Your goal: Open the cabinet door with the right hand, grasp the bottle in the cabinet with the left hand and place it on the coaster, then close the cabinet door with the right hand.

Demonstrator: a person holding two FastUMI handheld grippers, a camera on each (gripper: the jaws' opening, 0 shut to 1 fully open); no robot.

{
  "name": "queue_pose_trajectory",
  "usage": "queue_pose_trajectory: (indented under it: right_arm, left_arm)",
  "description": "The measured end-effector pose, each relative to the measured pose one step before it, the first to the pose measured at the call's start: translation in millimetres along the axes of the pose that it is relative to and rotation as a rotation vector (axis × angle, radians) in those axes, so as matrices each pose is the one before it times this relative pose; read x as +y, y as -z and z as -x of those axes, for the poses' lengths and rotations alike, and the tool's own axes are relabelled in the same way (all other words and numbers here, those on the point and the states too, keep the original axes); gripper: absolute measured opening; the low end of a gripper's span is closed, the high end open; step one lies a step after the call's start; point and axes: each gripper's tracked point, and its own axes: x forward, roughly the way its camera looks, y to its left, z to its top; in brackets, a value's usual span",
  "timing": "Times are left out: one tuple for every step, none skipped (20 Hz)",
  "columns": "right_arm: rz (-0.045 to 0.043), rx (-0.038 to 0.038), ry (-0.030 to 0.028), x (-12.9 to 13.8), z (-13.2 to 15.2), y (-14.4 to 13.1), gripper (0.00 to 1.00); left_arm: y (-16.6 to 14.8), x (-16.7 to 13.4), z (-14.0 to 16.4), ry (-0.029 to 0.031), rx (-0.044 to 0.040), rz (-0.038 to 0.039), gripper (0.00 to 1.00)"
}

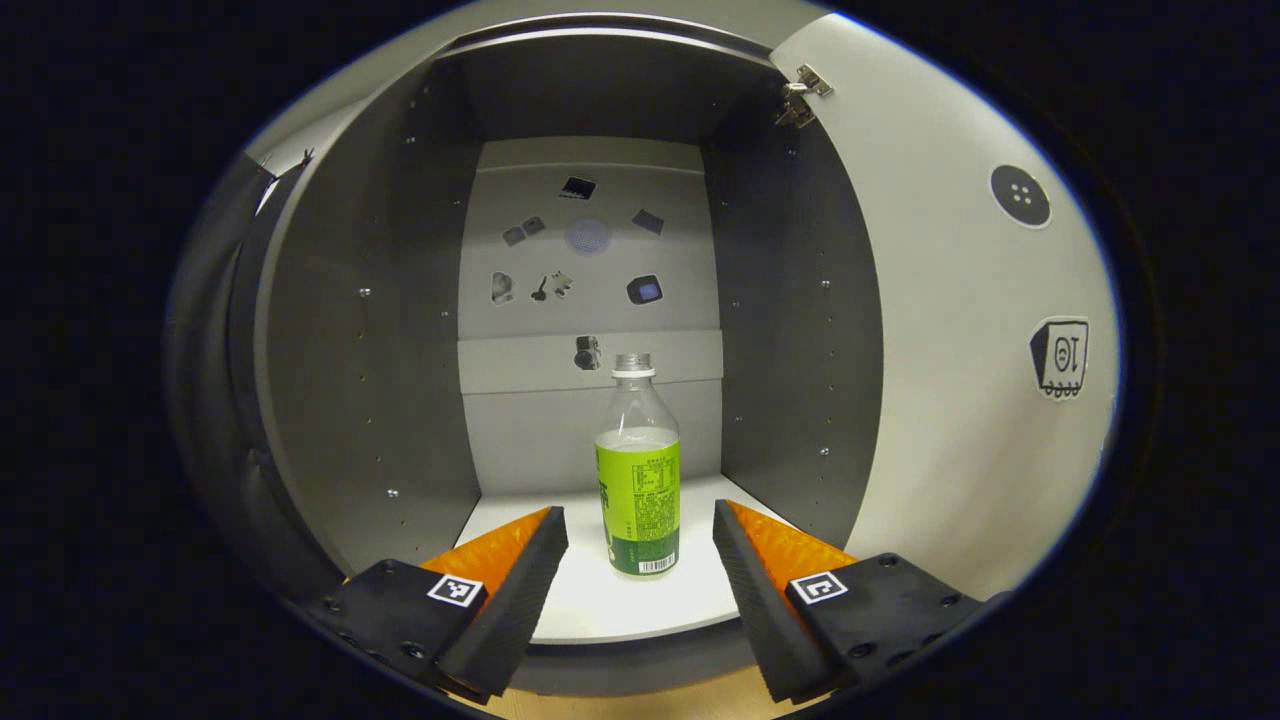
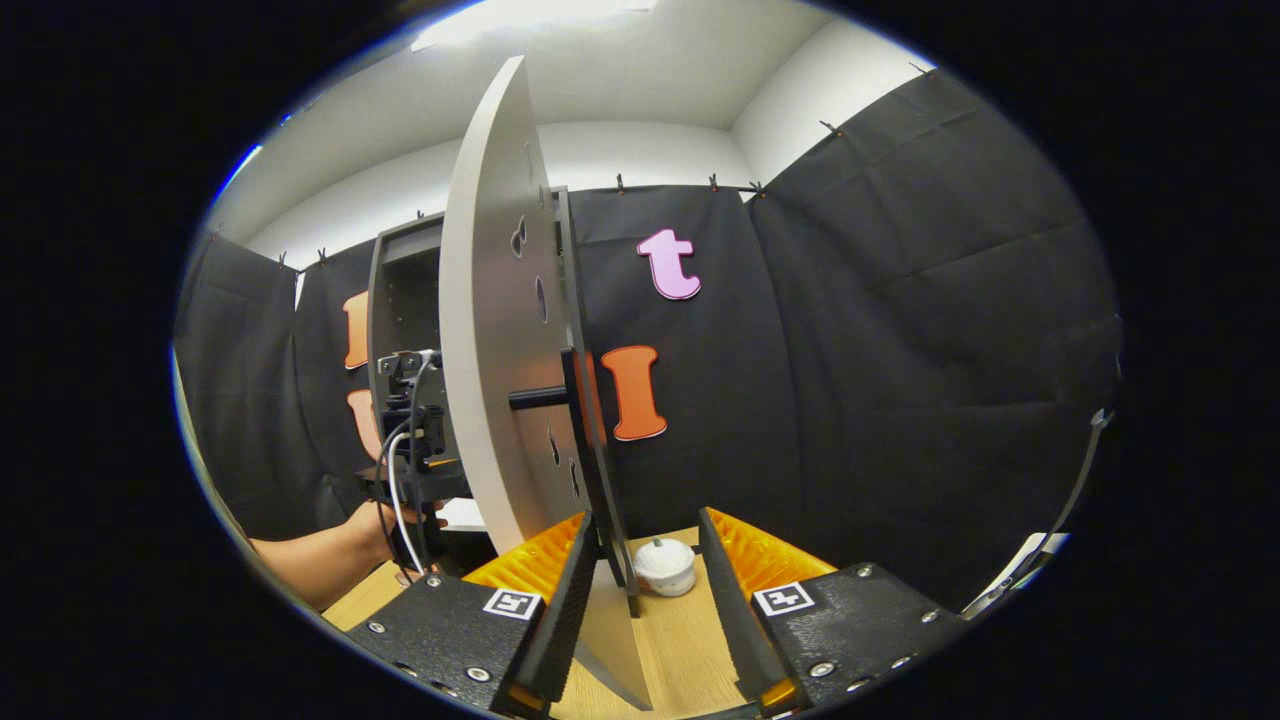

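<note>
In the left gripper view the cabinet (image 1: pixel 360 330) stands open, with its door (image 1: pixel 960 350) swung out on the right. A clear bottle (image 1: pixel 638 470) with a green label and a white cap ring stands upright on the white cabinet floor (image 1: pixel 590 600). My left gripper (image 1: pixel 640 575) is open just in front of the cabinet, and the bottle is centred beyond its fingertips, untouched. In the right gripper view the door (image 2: pixel 495 350) is edge-on. The lower end of its black bar handle (image 2: pixel 595 470) hangs between the fingers of my open right gripper (image 2: pixel 640 590), close to the left finger.
A small white round object (image 2: pixel 665 566) sits on the wooden table (image 2: pixel 680 640) past the right fingertips. A hand holds the left gripper (image 2: pixel 410 440) in front of the cabinet opening, left of the door. Stickers mark the cabinet's back panel (image 1: pixel 590 300).
</note>
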Motion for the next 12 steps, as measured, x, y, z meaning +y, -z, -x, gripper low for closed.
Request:
queue_pose_trajectory:
  right_arm:
    - [-0.01896, -0.00867, -0.00333, 1.06, 0.86, -1.28, 0.64]
    - [-0.01623, -0.00706, -0.00303, 1.44, 6.66, -2.41, 0.72]
    - [-0.00948, -0.00610, 0.00261, 2.19, 7.30, -0.88, 0.69]
    - [-0.00108, -0.00466, 0.00564, -0.70, 9.78, 1.00, 0.72]
    - [0.00482, -0.00796, 0.00749, -0.78, 4.68, -0.60, 0.72]
    - [0.00403, -0.00679, 0.00682, 0.68, -0.17, -1.74, 0.74]
    - [0.00392, -0.00181, 0.00418, 0.96, 1.11, 0.34, 0.75]
    - [0.00437, 0.00098, 0.00545, 1.04, -2.66, -0.35, 0.76]
    - [0.00596, 0.00178, 0.00489, -0.73, 0.39, 1.01, 0.77]
    - [0.00559, 0.00265, 0.00477, 0.02, -0.89, -0.41, 0.77]
    - [0.00283, 0.00187, 0.00305, 0.39, -0.80, 0.06, 0.77]
    - [0.00147, -0.00025, 0.00521, 1.12, -0.24, 0.11, 0.78]
  left_arm:
    - [1.03, -2.71, -7.70, 0.00071, 0.00342, -0.00713, 0.96]
    - [2.04, -1.53, -10.55, -0.00883, 0.00761, -0.01056, 0.94]
    - [-0.04, 0.90, -7.36, -0.01362, 0.00327, -0.00730, 0.94]
    - [0.76, -0.55, -7.96, -0.00742, 0.00554, -0.00374, 0.96]
    - [0.00, -0.80, -6.61, -0.00744, 0.00675, 0.00296, 0.97]
    - [-0.29, 0.80, -6.98, -0.00493, 0.00375, 0.00599, 0.97]
    - [0.90, 1.02, -8.11, -0.00423, 0.00939, 0.00831, 0.97]
    - [1.90, 2.31, -7.17, -0.00989, 0.01074, 0.00651, 0.97]
    - [3.04, 2.49, -8.56, -0.01051, 0.01120, 0.00295, 0.97]
    - [1.64, 1.90, -7.23, -0.00550, 0.00903, 0.00405, 0.96]
    - [1.71, 0.35, -7.96, 0.00464, 0.01127, 0.00616, 0.97]
    - [2.77, 0.34, -7.00, 0.00206, 0.01207, 0.00290, 0.97]
